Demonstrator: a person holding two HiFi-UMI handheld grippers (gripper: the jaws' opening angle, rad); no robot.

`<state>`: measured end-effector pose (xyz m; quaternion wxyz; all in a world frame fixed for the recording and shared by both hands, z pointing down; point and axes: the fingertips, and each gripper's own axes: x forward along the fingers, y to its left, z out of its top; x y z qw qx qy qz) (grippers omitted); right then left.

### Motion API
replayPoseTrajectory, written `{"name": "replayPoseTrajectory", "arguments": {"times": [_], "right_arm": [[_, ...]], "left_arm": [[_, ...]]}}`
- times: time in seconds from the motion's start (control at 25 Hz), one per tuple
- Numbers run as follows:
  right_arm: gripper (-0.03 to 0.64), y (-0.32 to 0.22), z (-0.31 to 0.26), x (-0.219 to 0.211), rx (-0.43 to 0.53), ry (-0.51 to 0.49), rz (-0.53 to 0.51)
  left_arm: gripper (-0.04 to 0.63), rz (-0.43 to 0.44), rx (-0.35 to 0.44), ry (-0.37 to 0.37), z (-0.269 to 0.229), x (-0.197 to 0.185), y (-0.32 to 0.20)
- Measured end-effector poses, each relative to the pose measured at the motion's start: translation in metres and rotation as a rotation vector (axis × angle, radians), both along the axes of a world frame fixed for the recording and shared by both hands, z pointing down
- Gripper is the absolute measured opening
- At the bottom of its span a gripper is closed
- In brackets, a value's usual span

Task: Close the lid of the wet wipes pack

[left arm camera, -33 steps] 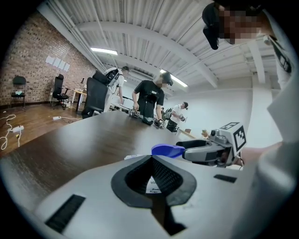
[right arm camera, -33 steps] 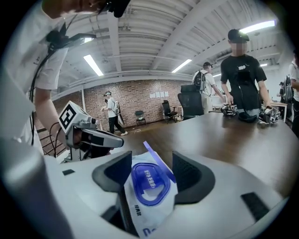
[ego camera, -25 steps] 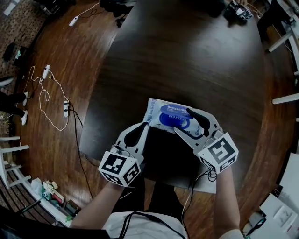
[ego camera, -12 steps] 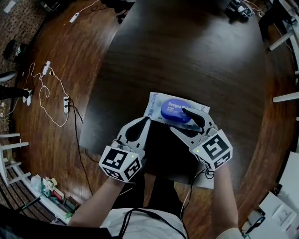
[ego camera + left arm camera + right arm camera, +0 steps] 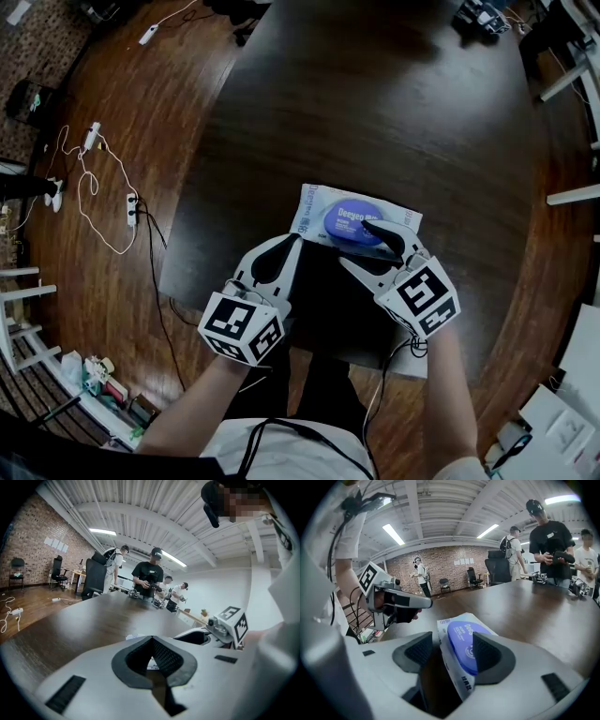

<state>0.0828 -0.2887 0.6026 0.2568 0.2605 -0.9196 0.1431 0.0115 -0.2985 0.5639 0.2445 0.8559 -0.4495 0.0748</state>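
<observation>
Dark table [image 5: 375,112] — wipes pack [image 5: 461,639] between parted right hand-held gripper [image 5: 451,651]; left hand-held gripper [image 5: 152,641] together.

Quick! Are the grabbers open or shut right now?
Left gripper: closed, holding nothing.
Right gripper: open, wet wipes pack between its fingers.

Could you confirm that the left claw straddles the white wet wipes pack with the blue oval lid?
Not quite: the right claw straddles the white wet wipes pack with the blue oval lid, as the right gripper view shows.
</observation>
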Motion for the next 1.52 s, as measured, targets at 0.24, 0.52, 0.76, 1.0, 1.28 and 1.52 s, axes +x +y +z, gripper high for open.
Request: {"name": "replayPoseTrajectory", "arguments": {"times": [0.24,0.52,0.76,1.0,1.28,1.52], "right_arm": [[0.262,0.003,0.007,-0.004,-0.016,0.055,-0.014],[0.262,0.005,0.017,-0.003,-0.043,0.12,-0.005],[0.262,0.004,0.023,-0.002,-0.034,0.163,0.014],[0.262,0.004,0.008,-0.002,0.006,0.113,0.078],[0.262,0.029,-0.095,0.001,0.084,-0.089,0.303],[0.262,0.077,-0.227,0.038,0.267,-0.24,0.603]], "left_arm": [[-0.002,0.003,-0.003,0.005,0.001,-0.003,0.001],[-0.002,-0.001,0.007,0.009,-0.005,-0.013,0.004],[-0.002,-0.004,0.009,0.012,-0.007,-0.021,0.012],[-0.003,0.001,0.035,0.028,-0.024,-0.03,0.017],[-0.002,0.066,0.101,0.057,-0.085,-0.035,0.025],[-0.003,0.173,0.262,0.096,-0.188,-0.029,0.033]]}}
